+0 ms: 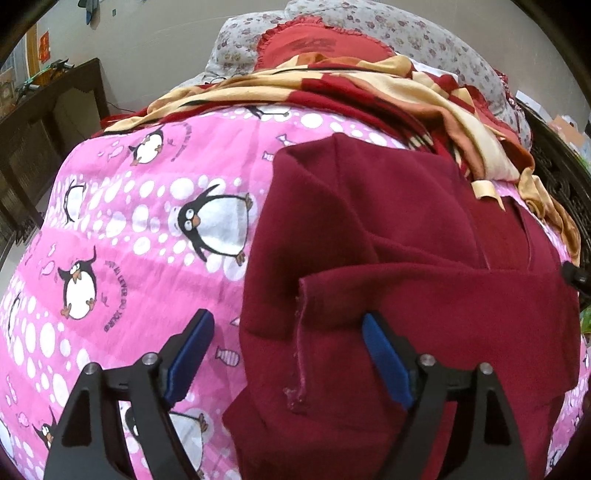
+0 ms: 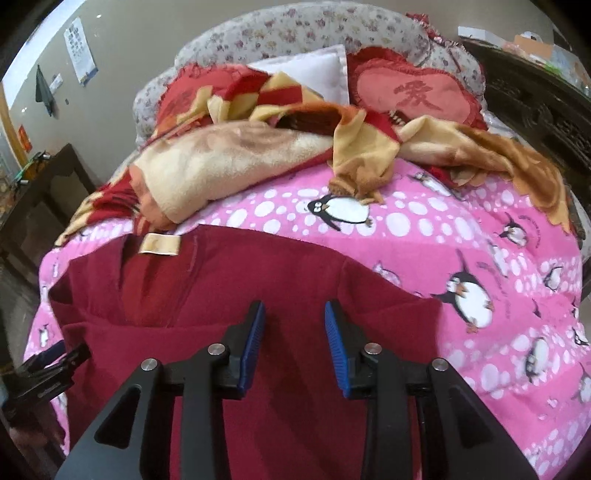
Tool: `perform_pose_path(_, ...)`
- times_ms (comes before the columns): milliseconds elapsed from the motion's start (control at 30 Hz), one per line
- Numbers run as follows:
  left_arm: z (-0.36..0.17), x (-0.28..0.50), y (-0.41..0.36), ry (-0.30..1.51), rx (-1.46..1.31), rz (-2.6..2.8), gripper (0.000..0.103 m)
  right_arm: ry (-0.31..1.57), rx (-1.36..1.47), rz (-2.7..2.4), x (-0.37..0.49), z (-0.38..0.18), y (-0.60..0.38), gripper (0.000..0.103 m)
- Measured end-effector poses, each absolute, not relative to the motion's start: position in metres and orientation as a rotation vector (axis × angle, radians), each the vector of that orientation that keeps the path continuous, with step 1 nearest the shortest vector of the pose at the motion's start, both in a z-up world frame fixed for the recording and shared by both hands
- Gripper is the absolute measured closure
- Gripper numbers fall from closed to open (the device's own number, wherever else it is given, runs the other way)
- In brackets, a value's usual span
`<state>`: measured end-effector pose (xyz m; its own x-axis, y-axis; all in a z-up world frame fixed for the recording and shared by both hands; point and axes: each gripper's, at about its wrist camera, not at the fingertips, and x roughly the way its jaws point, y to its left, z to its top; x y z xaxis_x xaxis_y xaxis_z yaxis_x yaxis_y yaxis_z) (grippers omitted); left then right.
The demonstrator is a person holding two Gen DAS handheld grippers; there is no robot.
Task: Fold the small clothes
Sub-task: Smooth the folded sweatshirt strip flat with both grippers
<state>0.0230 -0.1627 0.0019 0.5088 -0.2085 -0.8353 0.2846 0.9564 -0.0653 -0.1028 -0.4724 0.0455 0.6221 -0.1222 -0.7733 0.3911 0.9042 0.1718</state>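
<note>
A dark red fleece garment (image 1: 388, 229) lies spread on a pink penguin-print quilt (image 1: 147, 229), with a lower layer folded up across it. My left gripper (image 1: 288, 332) is open wide and empty, its jaws astride the garment's left edge. In the right wrist view the same garment (image 2: 221, 280) shows a cream neck label (image 2: 160, 244) at its far edge. My right gripper (image 2: 293, 332) is open and empty, just above the garment's middle. The left gripper (image 2: 44, 369) shows at that view's left edge.
A rumpled red and cream blanket (image 2: 229, 162) lies across the bed beyond the garment. Behind it are a red heart cushion (image 2: 413, 92) and a floral headboard (image 2: 295, 29). Dark wooden furniture (image 1: 48, 122) stands to the left of the bed.
</note>
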Motion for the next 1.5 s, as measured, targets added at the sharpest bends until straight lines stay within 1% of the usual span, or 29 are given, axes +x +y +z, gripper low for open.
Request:
perform_pose_path(100,0.006,0.017,-0.16,0.992,0.099,-0.294,0.017,0.797,0.322,-0.284,-0.131,0.064,-0.464,0.053)
perform_pose_path(200,0.011,0.007,-0.153,0.978,0.099,-0.301,0.017,0.788,0.303,-0.253,-0.156,0.072,-0.455,0.053)
perform_pose_path(433,0.025,-0.024,-0.114,0.975,0.057,-0.295,0.017,0.789,0.358,-0.25,-0.215,0.068,-0.449,0.052)
perform_pose_path(633,0.037,-0.065,-0.088,0.969,0.037,-0.303,0.017,0.859,0.397,-0.263,-0.258,0.053,-0.441,0.051)
perform_pose_path(767,0.042,-0.093,-0.078,0.971,0.055,-0.319,0.017,0.891,0.388,-0.269,-0.291,0.052,-0.441,0.051)
perform_pose_path(900,0.047,-0.12,-0.066,0.973,0.062,-0.333,0.017,0.883,0.383,-0.289,-0.33,0.068,-0.453,0.051)
perform_pose_path(1067,0.052,-0.15,-0.05,0.975,0.045,-0.348,0.017,0.871,0.299,-0.352,-0.374,0.101,-0.469,0.048)
perform_pose_path(1167,0.052,-0.166,-0.04,0.982,0.048,-0.349,0.017,0.866,0.225,-0.382,-0.396,0.119,-0.47,0.045)
perform_pose_path(1233,0.051,-0.176,-0.035,0.984,0.058,-0.347,0.017,0.857,0.214,-0.373,-0.407,0.126,-0.467,0.041)
perform_pose_path(1267,0.05,-0.181,-0.033,0.987,0.062,-0.349,0.017,0.858,0.223,-0.355,-0.412,0.127,-0.465,0.038)
perform_pose_path(1300,0.048,-0.186,-0.031,0.994,0.066,-0.352,0.017,0.871,0.232,-0.325,-0.414,0.124,-0.462,0.038)
perform_pose_path(1400,0.041,-0.201,-0.024,1.018,0.075,-0.362,0.017,0.931,0.192,-0.26,-0.413,0.106,-0.438,0.038)
perform_pose_path(1500,0.034,-0.212,-0.018,1.042,0.073,-0.374,0.017,0.972,0.226,-0.169,-0.41,0.079,-0.415,0.038)
